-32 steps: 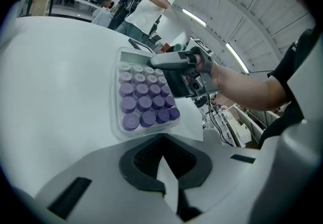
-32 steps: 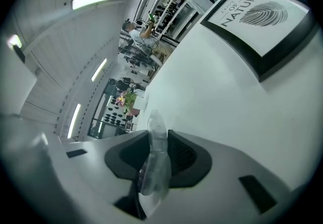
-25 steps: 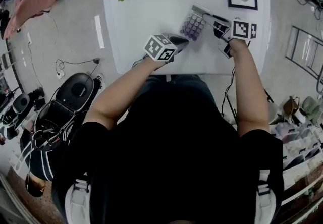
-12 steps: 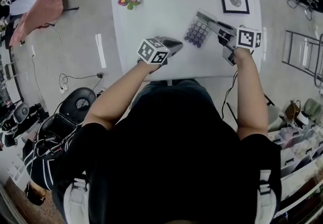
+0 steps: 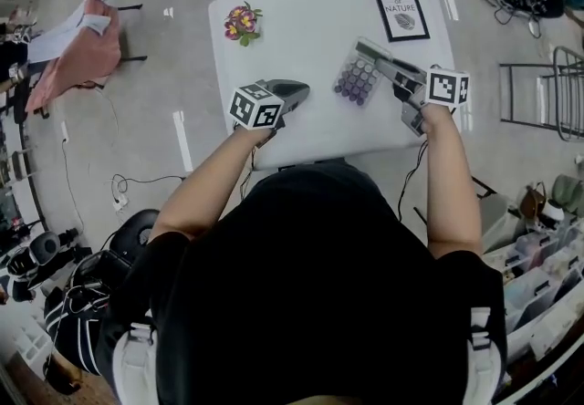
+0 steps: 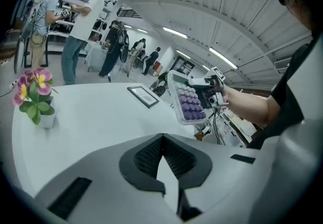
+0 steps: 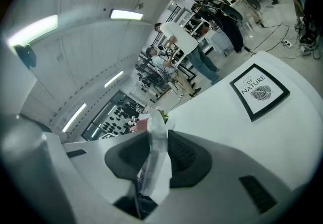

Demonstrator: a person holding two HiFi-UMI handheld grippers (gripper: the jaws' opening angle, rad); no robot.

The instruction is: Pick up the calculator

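The calculator (image 5: 358,77), clear-cased with purple keys, hangs above the white table (image 5: 301,38), tilted. My right gripper (image 5: 378,57) is shut on its right edge. In the right gripper view the calculator (image 7: 153,160) stands edge-on, pinched between the two dark pads of that gripper (image 7: 154,143). From the left gripper view I see the calculator (image 6: 187,100) face-on, up in the air at the right. My left gripper (image 5: 299,89) hovers to the left of it, apart from it. Its jaws (image 6: 161,140) meet at the tips with nothing between them.
A small pot of pink and yellow flowers (image 5: 242,23) stands at the table's far left and a black-framed print (image 5: 401,13) lies at the far right. A chair with pink cloth (image 5: 80,36) is left of the table, a metal rack (image 5: 547,88) right. People stand far behind.
Both grippers have risen. The calculator has come up off the table in the right gripper. The left gripper has drawn away to the left of it.
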